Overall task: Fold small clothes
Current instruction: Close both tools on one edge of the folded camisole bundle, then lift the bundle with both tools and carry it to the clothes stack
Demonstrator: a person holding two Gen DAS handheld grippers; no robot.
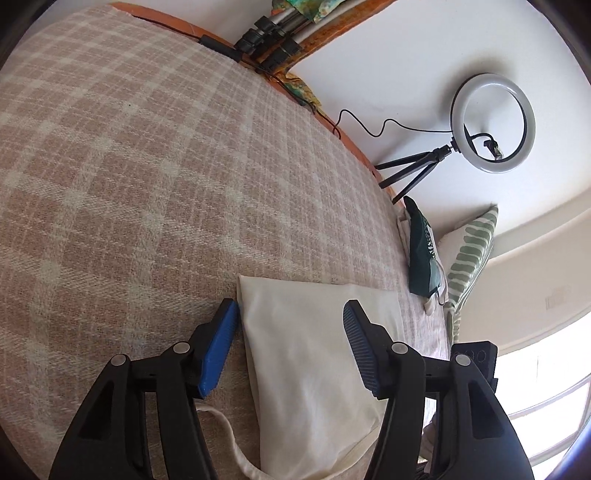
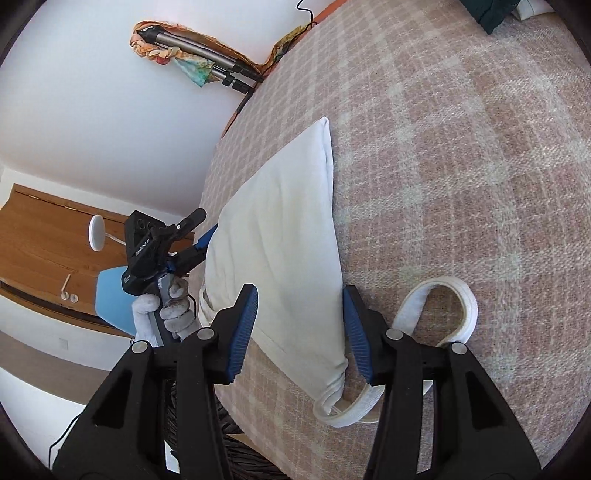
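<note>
A cream cloth (image 1: 306,350), folded into a long flat shape, lies on the pink plaid blanket (image 1: 129,166). A white strap (image 1: 229,435) trails from one end of it. My left gripper (image 1: 291,306) is open over one end, one blue pad beside the cloth's edge and the other above it. In the right wrist view the same cloth (image 2: 284,206) runs away from me, and its strap (image 2: 454,295) loops on the blanket. My right gripper (image 2: 300,290) is open and straddles the near end. The left gripper (image 2: 192,236), held by a gloved hand (image 2: 173,306), sits at the cloth's far side.
A dark green garment (image 1: 423,251) and a green-striped pillow (image 1: 469,254) lie at the bed's far end. A ring light (image 1: 493,122) on a small tripod stands against the wall. Folded tripod legs (image 1: 269,33) rest at the bed's edge. A blue chair (image 2: 110,295) stands beside the bed.
</note>
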